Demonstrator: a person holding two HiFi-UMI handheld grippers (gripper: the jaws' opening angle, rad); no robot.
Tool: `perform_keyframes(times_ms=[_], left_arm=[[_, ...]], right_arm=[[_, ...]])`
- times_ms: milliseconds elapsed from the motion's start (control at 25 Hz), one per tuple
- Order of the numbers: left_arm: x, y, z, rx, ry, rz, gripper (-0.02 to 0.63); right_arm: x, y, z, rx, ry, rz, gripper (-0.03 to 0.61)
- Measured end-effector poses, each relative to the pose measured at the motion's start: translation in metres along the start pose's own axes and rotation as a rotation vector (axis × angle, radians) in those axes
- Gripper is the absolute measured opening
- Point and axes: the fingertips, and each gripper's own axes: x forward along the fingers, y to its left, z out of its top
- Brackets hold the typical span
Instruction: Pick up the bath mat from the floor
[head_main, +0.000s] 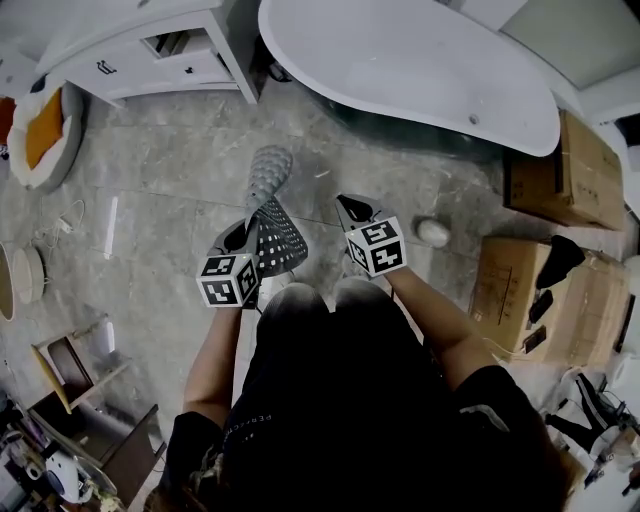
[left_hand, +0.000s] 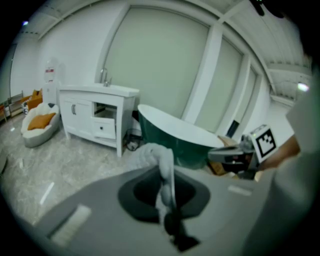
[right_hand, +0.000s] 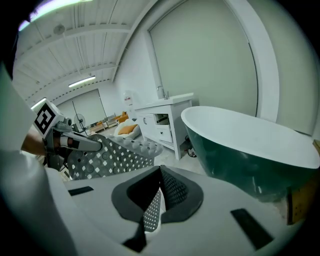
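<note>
I have both grippers raised in front of me, side by side and a little apart, each tipped downward. My left forearm (head_main: 212, 355) and right forearm (head_main: 440, 330) both reach forward from my body with the elbows bent.

The left gripper (head_main: 243, 232) has its jaws pressed together on an edge of the bath mat (head_main: 272, 225). In the left gripper view a bunched pale fold of it stands up from between the jaws. The right gripper (head_main: 350, 205) is likewise clamped on the mat. In the right gripper view a thin perforated edge is pinched where its jaws meet, and the sheet runs off to the left toward the other gripper.

The mat is grey and full of small holes. It is crumpled rather than flat. In the head view it lies mostly by the left gripper, and one end trails out toward the far side over the grey marbled floor (head_main: 170, 190).

Beyond it, far and to the right, is the white bathtub (head_main: 400, 60) with dark green sides. A white vanity cabinet (head_main: 160, 60) stands far left. Cardboard boxes (head_main: 560, 170) are stacked on the right.
</note>
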Motion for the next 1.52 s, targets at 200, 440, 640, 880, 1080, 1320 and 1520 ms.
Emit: perform_keyframes(times_ms=[200,440,640,880,1080,1320,1520], left_arm=[[-0.008,-0.011,0.011,0.010,-0.022,-0.014,0.015],[-0.018,-0.014,0.021,-0.011,-0.053,-0.012,0.015],[-0.021,-0.023,0.022,-0.026,-0.062,-0.026,0.015],[-0.025,-0.024,0.018,-0.016,-0.053,-0.023,0.015],[-0.028,-0.021,0.015,-0.021,-0.053,-0.022,0.015],[-0.030,-0.017,0.012,-0.027,-0.048,-0.015,0.015],[-0.031,-0.015,0.011,-0.041,-0.057,-0.010,0.015]], right_arm=[[-0.005,-0.008,0.009,0.043,-0.027,-0.013,-0.002],[-0.004,-0.006,0.014,0.057,-0.042,-0.017,-0.002],[-0.006,-0.002,0.014,0.070,-0.048,-0.007,-0.002],[-0.006,0.005,0.008,0.080,-0.038,-0.009,-0.002],[-0.006,0.008,0.003,0.092,-0.013,-0.021,-0.002],[-0.008,0.011,0.006,0.074,-0.006,-0.025,-0.002],[-0.009,0.015,0.009,0.076,-0.019,-0.021,-0.002]])
